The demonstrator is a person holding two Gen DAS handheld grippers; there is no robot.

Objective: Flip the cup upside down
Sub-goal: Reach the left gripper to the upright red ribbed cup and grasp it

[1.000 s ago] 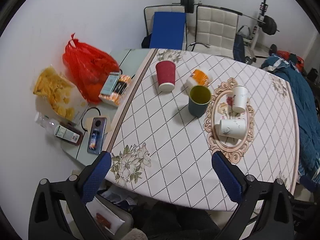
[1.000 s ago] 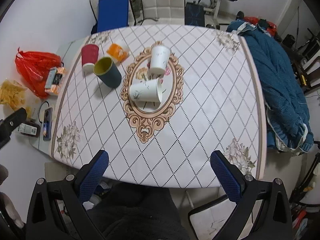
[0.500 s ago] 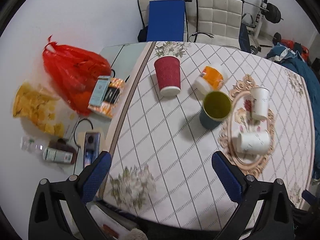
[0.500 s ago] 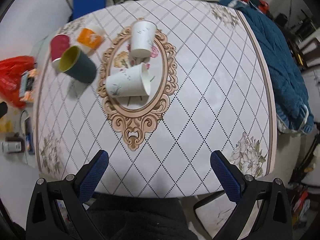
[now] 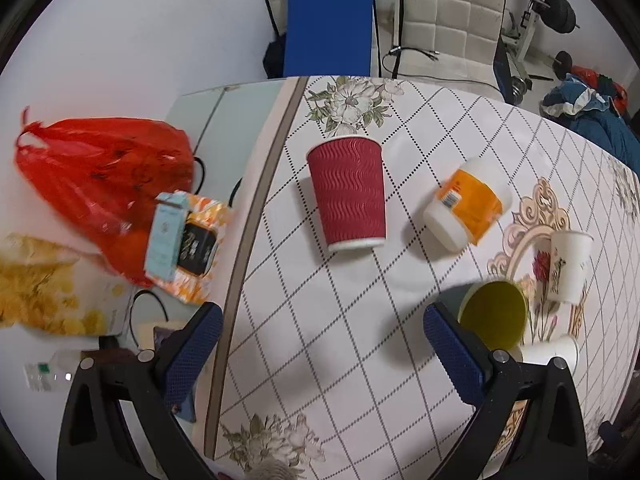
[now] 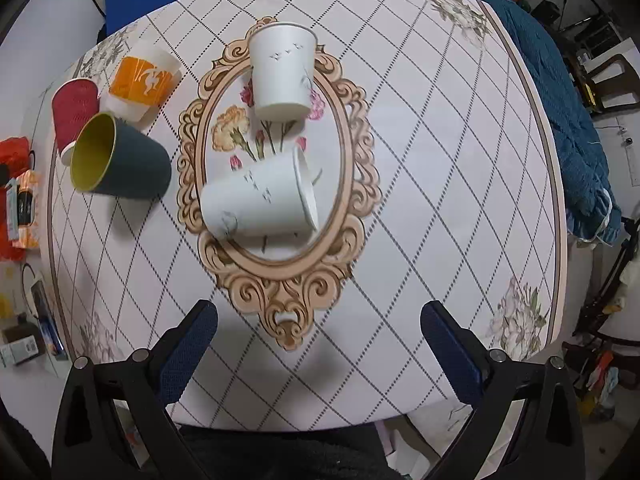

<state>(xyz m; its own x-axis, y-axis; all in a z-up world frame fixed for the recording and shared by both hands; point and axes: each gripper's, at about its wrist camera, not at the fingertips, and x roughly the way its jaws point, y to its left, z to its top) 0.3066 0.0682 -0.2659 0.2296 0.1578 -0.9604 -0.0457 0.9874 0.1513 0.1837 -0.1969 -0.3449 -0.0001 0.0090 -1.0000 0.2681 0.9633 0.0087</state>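
Several cups sit on the patterned table (image 6: 420, 168). A red ribbed cup (image 5: 348, 194) (image 6: 74, 110) stands upside down. A dark cup with a yellow inside (image 5: 494, 316) (image 6: 120, 160) stands upright, mouth open. An orange-and-white cup (image 5: 468, 204) (image 6: 142, 80) lies on its side. One white paper cup (image 6: 282, 72) (image 5: 570, 266) stands upside down; another (image 6: 258, 200) (image 5: 554, 354) lies on its side. My left gripper (image 5: 320, 344) is open above the table, below the red cup. My right gripper (image 6: 318, 340) is open, below the lying white cup.
A red plastic bag (image 5: 100, 176), small boxes (image 5: 184, 240) and a yellow snack bag (image 5: 40, 284) lie left of the table. Two chairs (image 5: 444, 20) stand behind it. A blue quilt (image 6: 568, 120) lies along the right edge.
Both grippers have moved forward and lower toward the table; the cups look larger. The left view has shifted toward the red cup. No cup has moved.
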